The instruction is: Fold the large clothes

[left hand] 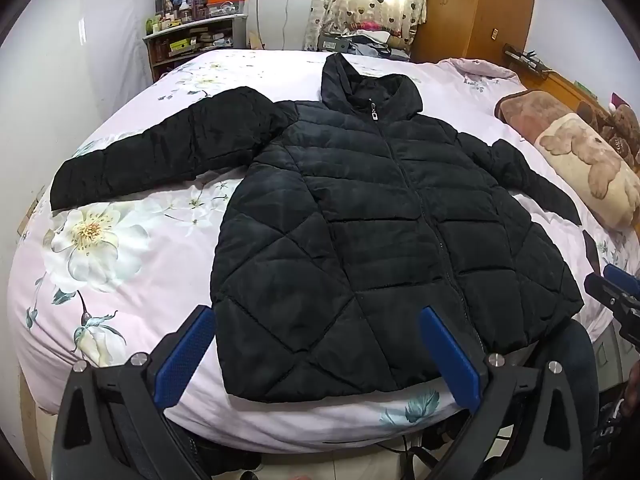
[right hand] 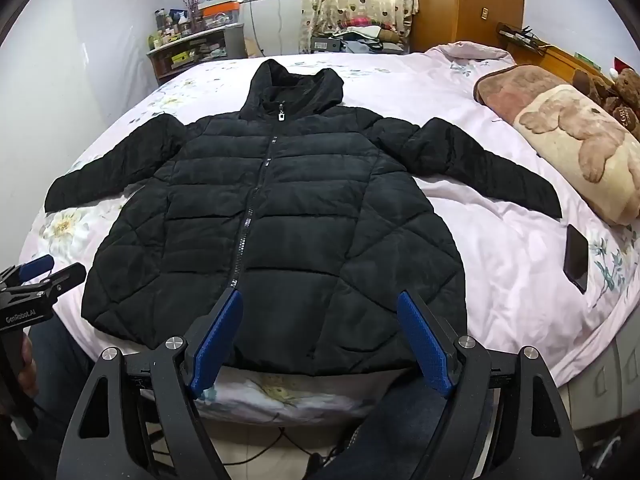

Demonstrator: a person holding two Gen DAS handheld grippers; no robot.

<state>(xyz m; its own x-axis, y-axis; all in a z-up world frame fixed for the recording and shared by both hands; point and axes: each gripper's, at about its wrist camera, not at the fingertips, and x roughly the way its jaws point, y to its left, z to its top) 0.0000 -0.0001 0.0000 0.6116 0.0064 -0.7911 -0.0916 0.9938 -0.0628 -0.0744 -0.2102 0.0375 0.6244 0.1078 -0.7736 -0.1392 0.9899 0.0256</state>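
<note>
A black quilted hooded jacket (left hand: pixel 360 216) lies flat and zipped on the bed, both sleeves spread out, hood at the far end; it also shows in the right wrist view (right hand: pixel 280 220). My left gripper (left hand: pixel 316 320) is open and empty, held above the jacket's near hem on its left half. My right gripper (right hand: pixel 320 308) is open and empty, held above the near hem on the right half. The right gripper's tip shows at the right edge of the left wrist view (left hand: pixel 612 292). The left gripper shows at the left edge of the right wrist view (right hand: pixel 40 280).
The bed has a pink floral sheet (left hand: pixel 120 280). A bear-print pillow (right hand: pixel 580 148) and plush bears (right hand: pixel 624 92) lie at the right. A black phone (right hand: pixel 577 258) lies on the sheet right of the jacket. A cluttered shelf (left hand: pixel 192 40) and wooden wardrobe (left hand: pixel 476 8) stand behind.
</note>
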